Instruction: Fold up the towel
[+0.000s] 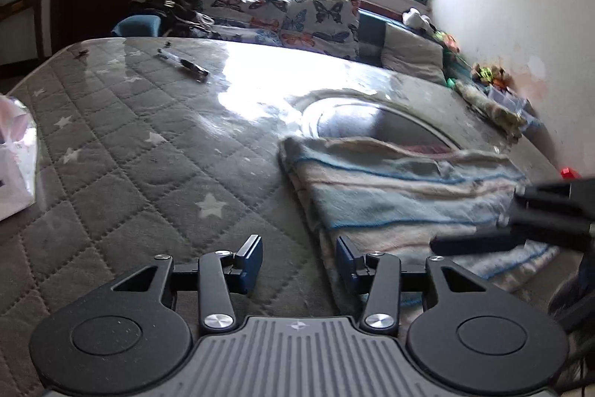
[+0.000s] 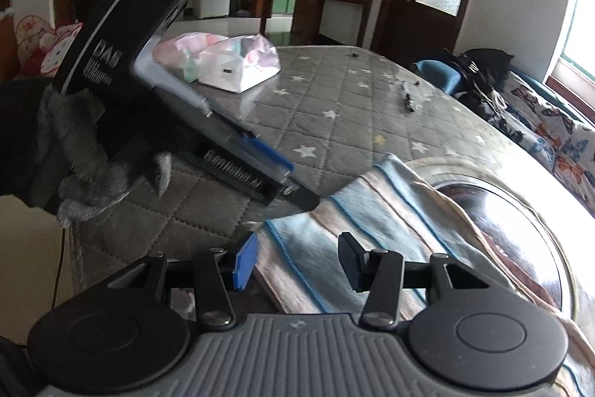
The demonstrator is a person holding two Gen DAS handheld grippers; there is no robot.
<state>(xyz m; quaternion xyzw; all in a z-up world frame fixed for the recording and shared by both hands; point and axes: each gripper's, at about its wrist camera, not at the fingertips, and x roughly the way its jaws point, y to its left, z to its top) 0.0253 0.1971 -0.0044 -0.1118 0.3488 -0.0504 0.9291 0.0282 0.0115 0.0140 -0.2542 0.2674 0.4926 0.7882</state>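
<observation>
The towel point(image 1: 401, 196), striped pale blue, pink and cream, lies folded on the quilted grey table cover point(image 1: 148, 151). My left gripper point(image 1: 299, 259) is open and straddles the towel's left edge: its right finger is over cloth, its left finger over quilt. In the right wrist view the towel point(image 2: 372, 218) runs away from my right gripper point(image 2: 297, 259), which is open above the near corner and holds nothing. A gloved hand holds the left gripper point(image 2: 293, 185), whose tips are by the towel's edge. The right gripper point(image 1: 483, 226) shows blurred at the right edge of the left wrist view.
A round shiny disc point(image 1: 372, 121) lies partly under the towel's far side. A pen point(image 1: 182, 64) and a white plastic bag point(image 2: 230, 62) lie on the star-patterned cover. A butterfly-print sofa point(image 1: 290, 17) stands behind the table, and clutter point(image 1: 494, 99) sits along the right wall.
</observation>
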